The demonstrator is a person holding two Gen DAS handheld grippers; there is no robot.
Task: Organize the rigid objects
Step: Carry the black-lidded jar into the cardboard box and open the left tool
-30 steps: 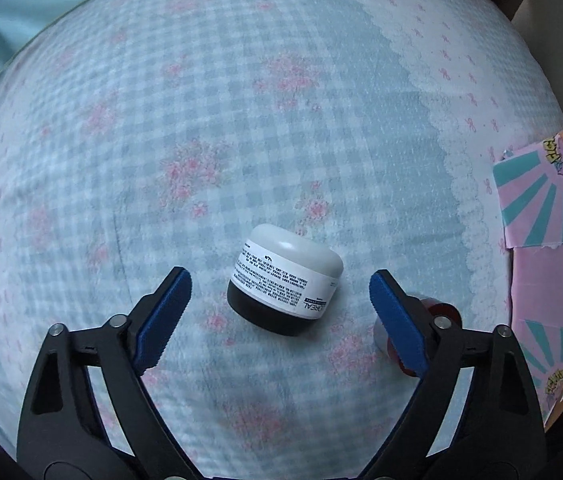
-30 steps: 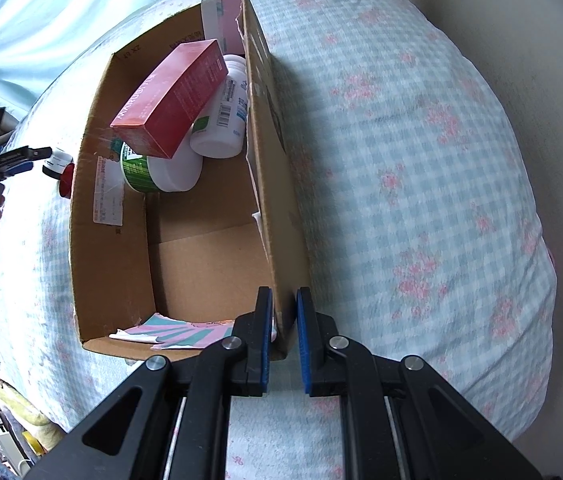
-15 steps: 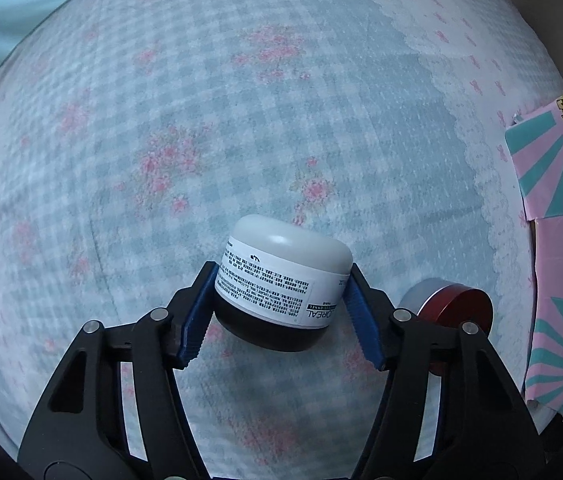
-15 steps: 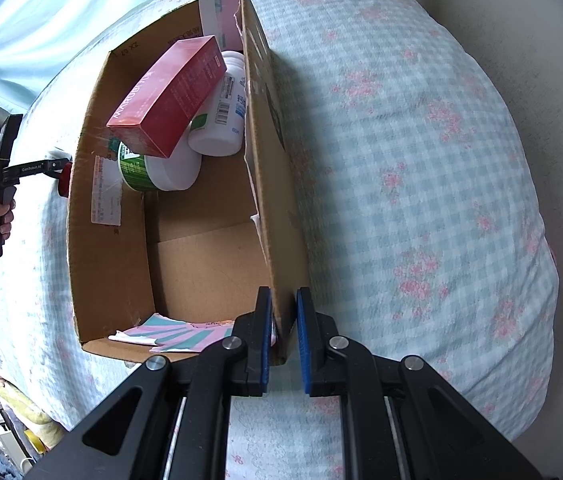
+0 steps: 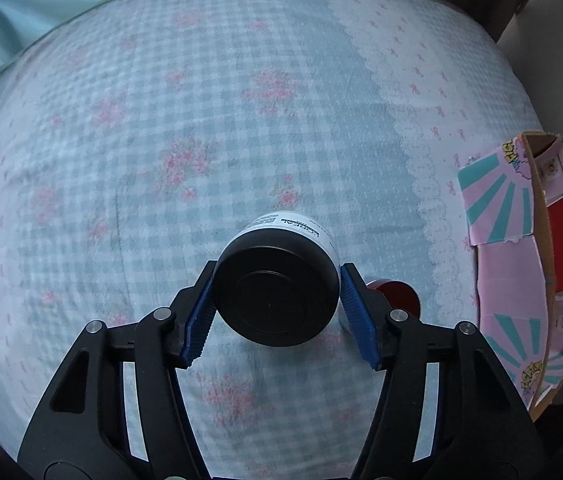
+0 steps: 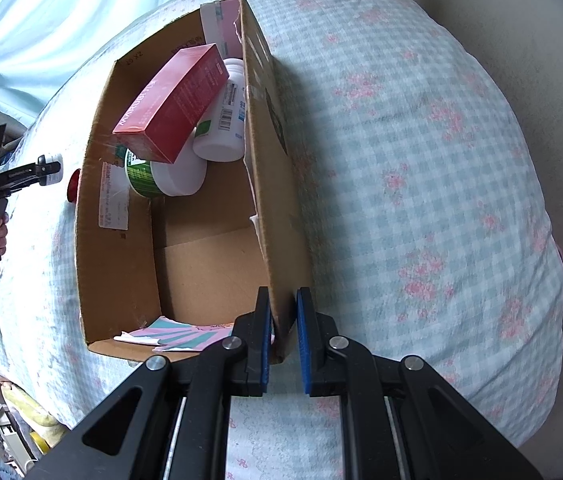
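Left gripper [image 5: 279, 296], jaws just closed, clamped on a jar [image 5: 277, 280], black base toward the camera, red cap [image 5: 397, 294] just beyond its right finger. Right gripper [image 6: 283, 334] pinched tight on the cardboard box [image 6: 277, 200] wall; red carton [image 6: 171, 104], white bottle [image 6: 223, 120] and tub [image 6: 165, 174] farther inside.

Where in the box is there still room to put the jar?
The near half of the box floor is bare, between the green tub and the pink flap. The far end is crowded: red carton on the tub and white bottle.
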